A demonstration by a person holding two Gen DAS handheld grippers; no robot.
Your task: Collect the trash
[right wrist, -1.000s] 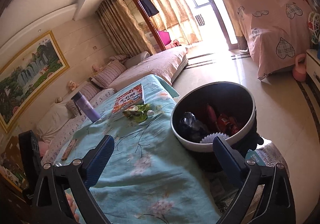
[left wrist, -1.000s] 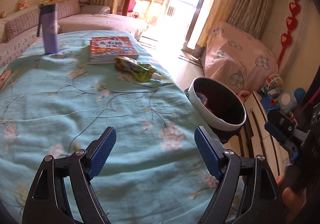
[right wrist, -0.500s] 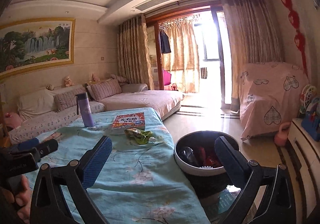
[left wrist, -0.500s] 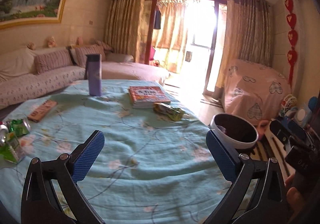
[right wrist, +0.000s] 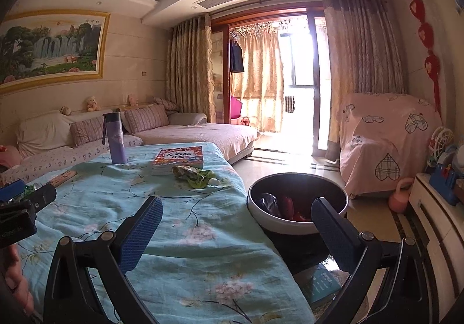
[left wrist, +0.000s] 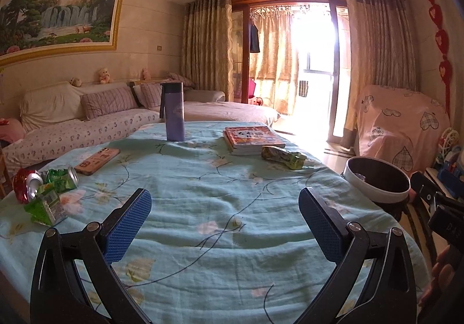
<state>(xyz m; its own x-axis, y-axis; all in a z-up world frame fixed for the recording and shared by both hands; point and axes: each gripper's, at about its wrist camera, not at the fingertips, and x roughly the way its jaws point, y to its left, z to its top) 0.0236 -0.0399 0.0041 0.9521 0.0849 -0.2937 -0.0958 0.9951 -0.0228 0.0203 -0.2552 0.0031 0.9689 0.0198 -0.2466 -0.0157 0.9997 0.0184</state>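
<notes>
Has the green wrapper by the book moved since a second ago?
No. The wrapper still lies touching the book's near corner; only the cameras swung.

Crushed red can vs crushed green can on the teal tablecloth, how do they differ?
The crushed red can sits nearest the table's left edge; the crushed green can lies just inward, closer to the flat pink case. The red can shows its silver end toward the camera; the green can's silver end faces right. Both are dented, lying on their sides, still uncollected.

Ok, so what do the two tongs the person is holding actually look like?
Both match: the left tongs and right tongs have glossy black plastic linkage arms with silver pivot bolts. Each finger carries a flat rectangular blue pad with a fine dimpled texture. No cables or sleeves show; a black block with faint lettering sits at the frame edges.
</notes>
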